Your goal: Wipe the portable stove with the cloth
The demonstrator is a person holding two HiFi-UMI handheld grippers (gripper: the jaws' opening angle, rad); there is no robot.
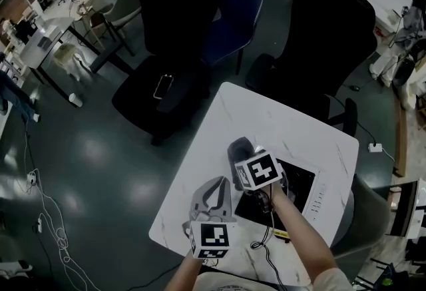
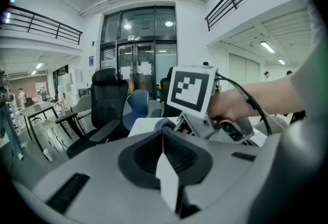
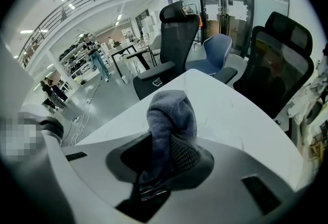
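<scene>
Ideally the right gripper (image 1: 243, 162), jaws pinching the grey cloth (image 1: 238, 148), lowers the wad flat onto the portable stove (image 1: 301, 180) and sweeps in overlapping strokes; the left gripper (image 1: 212, 195), jaws pressed together on nothing, is best held aside. The stove lies flat on the white desk (image 1: 266, 116), control strip toward the desk's right edge; the arm hides its long axis.

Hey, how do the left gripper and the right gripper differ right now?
The right gripper is clamped on the grey cloth; the left gripper grips nothing. The right gripper is by the stove; the left gripper sits over bare table, nearer the person. Both are shut.
</scene>
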